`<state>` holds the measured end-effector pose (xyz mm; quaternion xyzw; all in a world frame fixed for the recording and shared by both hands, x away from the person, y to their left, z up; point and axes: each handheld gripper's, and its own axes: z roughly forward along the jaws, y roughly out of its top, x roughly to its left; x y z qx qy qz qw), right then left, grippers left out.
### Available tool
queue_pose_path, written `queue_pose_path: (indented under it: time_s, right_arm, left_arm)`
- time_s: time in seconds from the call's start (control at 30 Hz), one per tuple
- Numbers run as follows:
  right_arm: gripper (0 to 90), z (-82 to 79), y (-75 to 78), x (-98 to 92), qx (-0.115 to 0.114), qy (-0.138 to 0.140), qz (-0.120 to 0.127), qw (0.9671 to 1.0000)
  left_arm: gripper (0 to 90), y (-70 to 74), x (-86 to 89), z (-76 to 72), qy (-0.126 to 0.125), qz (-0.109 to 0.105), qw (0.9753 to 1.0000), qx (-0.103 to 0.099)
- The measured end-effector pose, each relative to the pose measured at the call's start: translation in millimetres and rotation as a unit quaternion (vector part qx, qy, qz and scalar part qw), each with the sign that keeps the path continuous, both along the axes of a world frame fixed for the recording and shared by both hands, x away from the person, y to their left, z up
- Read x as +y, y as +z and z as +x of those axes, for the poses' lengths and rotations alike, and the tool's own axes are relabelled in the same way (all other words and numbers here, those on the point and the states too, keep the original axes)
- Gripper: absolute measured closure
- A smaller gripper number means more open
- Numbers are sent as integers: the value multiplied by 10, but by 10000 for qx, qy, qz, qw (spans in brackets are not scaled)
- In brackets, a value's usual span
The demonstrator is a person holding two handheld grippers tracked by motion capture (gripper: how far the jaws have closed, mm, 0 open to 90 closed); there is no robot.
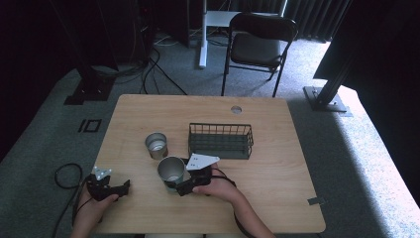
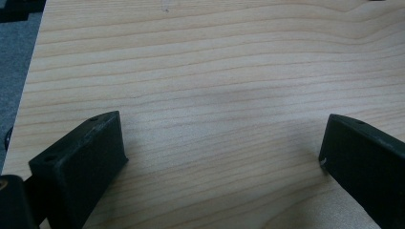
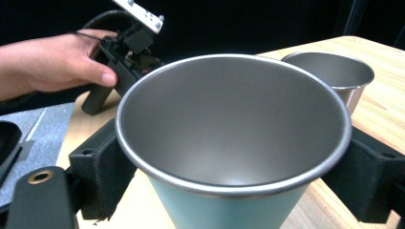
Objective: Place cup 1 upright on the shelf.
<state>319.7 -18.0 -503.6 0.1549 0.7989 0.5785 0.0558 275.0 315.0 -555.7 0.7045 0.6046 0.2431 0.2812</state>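
Work here is at an early stage, as I judge it: the right gripper (image 1: 174, 187) has its two jaws set around the teal cup (image 1: 171, 171), one jaw on each side of the cup wall just under the rim, so the cup is held, but from the high view I cannot tell if it is lifted or stands on the table (image 1: 277, 183). The cup is near the front middle of the table, and inside it looks empty. A second metal cup (image 1: 156, 145) stands upright just behind it, close but apart, and the wire basket (image 1: 221, 141) stands to the right of that one, also empty as far as I can see. If the cups must go into the basket, then nothing is placed yet and both are left to do. The left gripper (image 1: 111, 187) rests low near the front left edge, its jaws wide apart with only bare wood between them. For moving there is open room on the right half of the table and in front of the basket; the narrow place is the gap to the second cup, and the left hand (image 1: 91, 203) is close to the table edge.
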Motion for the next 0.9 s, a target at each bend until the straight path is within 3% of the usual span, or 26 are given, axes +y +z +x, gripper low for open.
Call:
queue_pose_path:
  time_s: [0.27,0.43,0.87,0.9]
  right_arm:
    - [124,-6,118,-8,-63,0,19,10000]
    - [124,21,313,-61,-146,-194,233,9994]
    - [124,103,615,-170,-299,-555,382,9973]
    - [124,119,669,-193,-319,-676,433,9963]
  left_arm:
    - [22,0,0,0,0,0,10000,1]
    - [22,1,0,0,-2,-3,10000,8]
    - [22,2,2,0,-7,8,10000,9]
    - [22,2,2,0,-8,7,10000,7]
